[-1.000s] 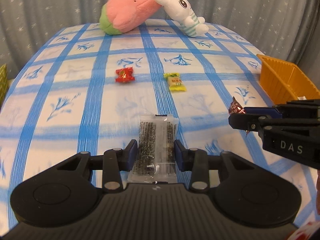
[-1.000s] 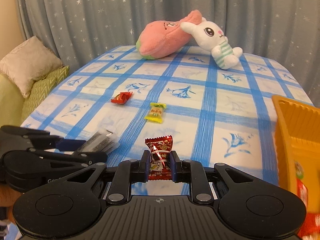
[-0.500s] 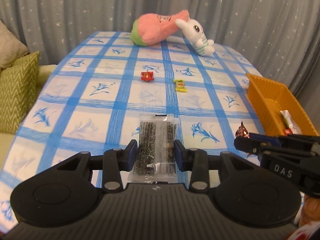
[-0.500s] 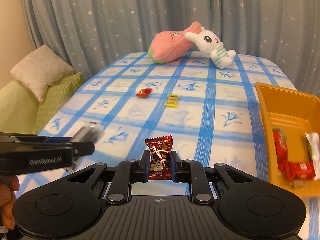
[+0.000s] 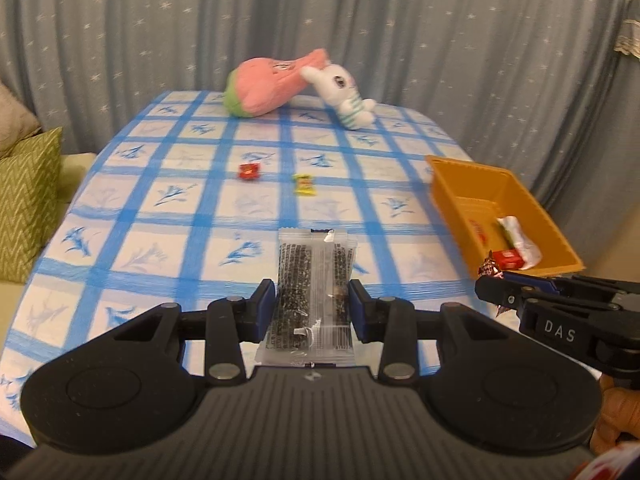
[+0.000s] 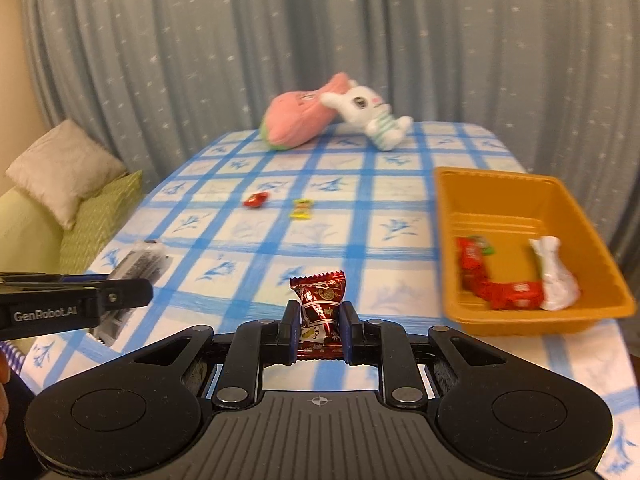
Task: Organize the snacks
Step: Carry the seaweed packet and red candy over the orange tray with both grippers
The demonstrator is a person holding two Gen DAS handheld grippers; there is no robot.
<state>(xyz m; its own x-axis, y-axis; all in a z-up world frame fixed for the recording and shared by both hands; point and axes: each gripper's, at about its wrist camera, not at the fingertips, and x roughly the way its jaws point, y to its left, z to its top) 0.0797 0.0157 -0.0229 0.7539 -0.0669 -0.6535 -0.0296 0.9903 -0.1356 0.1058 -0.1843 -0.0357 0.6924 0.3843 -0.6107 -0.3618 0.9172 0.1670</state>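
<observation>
My left gripper point(image 5: 312, 300) is shut on a clear packet of dark seaweed snack point(image 5: 312, 280), lifted above the near table edge. My right gripper point(image 6: 319, 320) is shut on a dark red candy wrapper point(image 6: 320, 300), also held in the air. In the left wrist view the right gripper point(image 5: 490, 280) reaches in from the right, just in front of the orange tray point(image 5: 456, 184). That tray point(image 6: 500, 184) holds red packets point(image 6: 476, 260) and a white wrapper point(image 6: 554, 272). A small red candy point(image 5: 249, 171) and a yellow candy point(image 5: 304, 185) lie on the checked cloth further back.
A pink plush point(image 5: 264, 88) and a white bunny plush point(image 5: 344, 96) lie at the table's far end, before a grey curtain. A green cushion point(image 5: 24, 200) and a beige pillow point(image 6: 64, 164) sit on a sofa to the left. A hand point(image 5: 616, 420) shows at the lower right.
Both grippers have pulled back and risen with their snacks held, so more of the table shows. The tray's inside with its packets has come into view on the right.
</observation>
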